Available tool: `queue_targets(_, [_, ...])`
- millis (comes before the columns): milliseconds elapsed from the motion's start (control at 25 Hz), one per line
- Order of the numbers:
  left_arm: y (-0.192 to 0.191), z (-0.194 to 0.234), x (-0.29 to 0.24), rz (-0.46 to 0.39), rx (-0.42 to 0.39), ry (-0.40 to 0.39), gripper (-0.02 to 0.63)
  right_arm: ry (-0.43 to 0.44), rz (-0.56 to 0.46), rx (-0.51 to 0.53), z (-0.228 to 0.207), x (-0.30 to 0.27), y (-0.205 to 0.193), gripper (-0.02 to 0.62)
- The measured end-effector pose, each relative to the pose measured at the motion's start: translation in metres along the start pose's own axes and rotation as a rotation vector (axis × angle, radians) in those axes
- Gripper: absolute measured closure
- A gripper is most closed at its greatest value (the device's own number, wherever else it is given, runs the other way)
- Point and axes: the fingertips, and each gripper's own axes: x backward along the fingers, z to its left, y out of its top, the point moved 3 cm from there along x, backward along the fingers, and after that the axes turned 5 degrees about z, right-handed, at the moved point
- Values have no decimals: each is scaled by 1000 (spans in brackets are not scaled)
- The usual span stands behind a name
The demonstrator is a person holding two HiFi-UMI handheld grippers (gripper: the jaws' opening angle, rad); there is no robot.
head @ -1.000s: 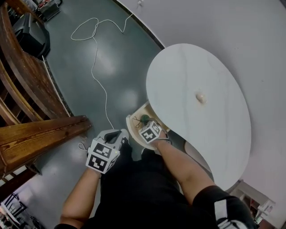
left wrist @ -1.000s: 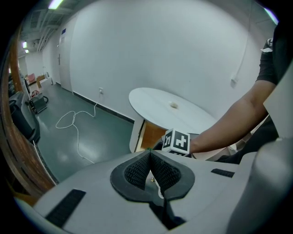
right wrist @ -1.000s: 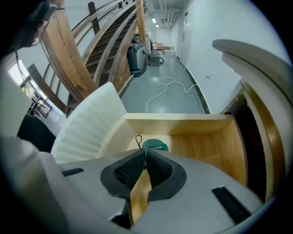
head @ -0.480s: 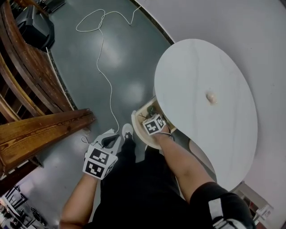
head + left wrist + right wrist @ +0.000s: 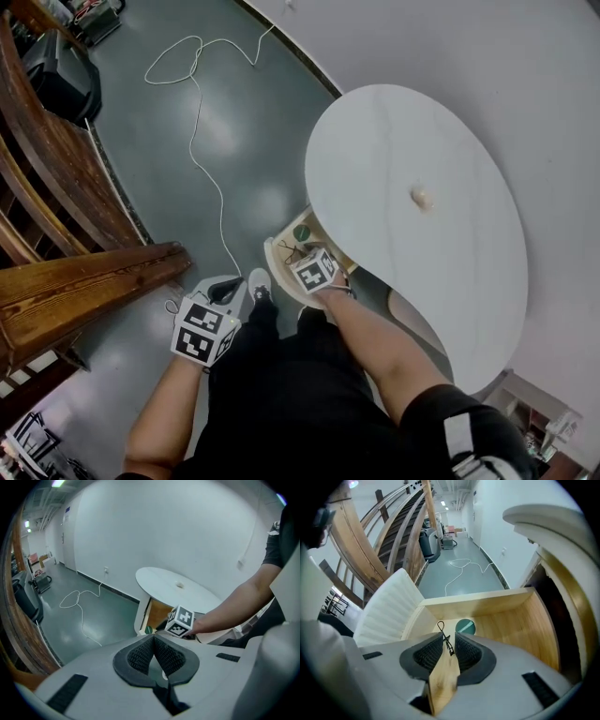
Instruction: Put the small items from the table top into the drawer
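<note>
Over the open drawer (image 5: 487,603) beneath the white counter (image 5: 403,131), the right tongs (image 5: 448,638) have just been opening. Their pads stand apart with a thin black wire clip (image 5: 446,640) between them, a green disc (image 5: 465,626) just beyond. Left tongs (image 5: 153,641) are closed, empty. One pale small item (image 5: 421,197) sits on the counter.

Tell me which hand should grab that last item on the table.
Right. The right tongs, just opened around a black clip, are at the drawer beside the table; the left tongs hang over the floor.
</note>
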Motion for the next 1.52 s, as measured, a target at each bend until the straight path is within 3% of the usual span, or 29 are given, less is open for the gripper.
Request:
queue_targets(240, [22,-12,-2,-59,-46,-13,592,122,-41,-58,15,52,-3,541])
queue_targets(600, [58,-43,-8,-111,-140,-45,592,128,-309,-126,8,172,16,575])
queue_targets(800, [71,-63,-15,-115,-184,-59,592,52,-386,-162,-18,213,1,577])
queue_targets(1000, [88,-88,-19,-151,-146,-111,592,-44,-433,-282,-78,240,-31,577])
queue_targets(1120, [97,-101,-24,-156,-168,-109,592,-110,-450,-330,-116,255,-47,577])
queue_targets(1360, [113,-116,-26,-167,-185,-84,592,-251,-429,-354,-189,268,-71,575])
queue_targets(1520, [121,-120,-27,-171,-180,-60,592,-301,-388,-337,-222,262,-76,571])
